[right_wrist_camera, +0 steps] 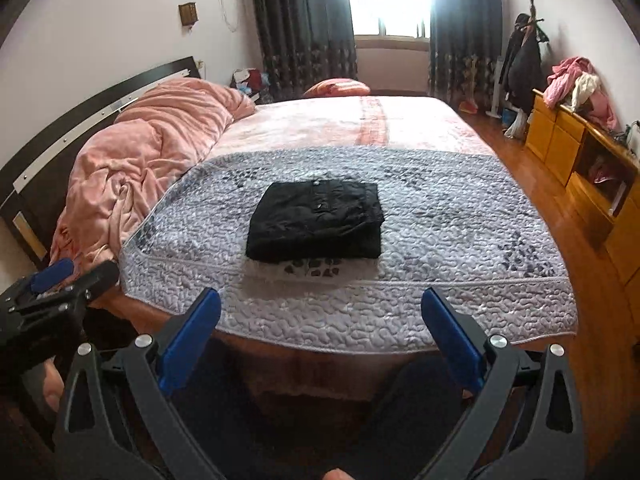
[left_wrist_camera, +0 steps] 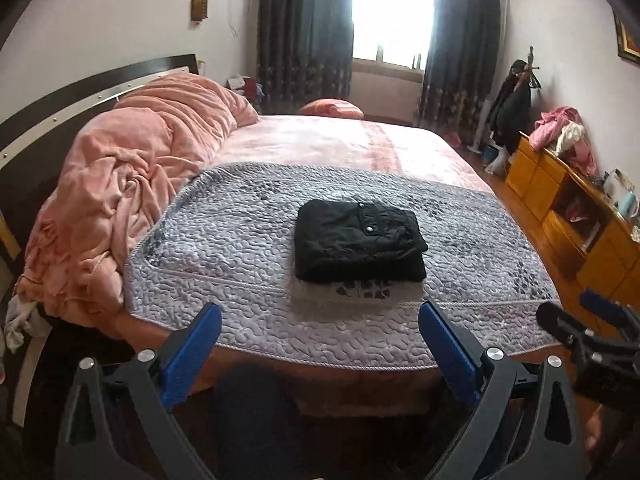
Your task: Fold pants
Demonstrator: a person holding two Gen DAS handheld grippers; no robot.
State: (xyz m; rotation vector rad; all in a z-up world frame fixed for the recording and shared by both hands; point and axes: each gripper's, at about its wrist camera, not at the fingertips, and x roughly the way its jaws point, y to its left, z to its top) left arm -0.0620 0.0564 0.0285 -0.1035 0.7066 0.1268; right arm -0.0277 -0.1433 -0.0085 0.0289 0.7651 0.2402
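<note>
The pants (left_wrist_camera: pixel 358 240) lie folded in a tidy block near the quilt's (left_wrist_camera: pixel 224 240) front edge — both grippers, left (left_wrist_camera: pixel 320 354) and right (right_wrist_camera: pixel 320 338), hang spread and empty off the bed, so best just square any loose edge gently.

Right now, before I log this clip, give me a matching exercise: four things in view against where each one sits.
Things:
1. black pants
2. pink duvet
3. pink clothes heap
4. left gripper

Places:
A. on the wooden dresser
B. bunched by the headboard
C. open, short of the bed edge
D. folded on the grey quilt

Pairs: 1-D, 2-B, 3-A, 4-C
</note>
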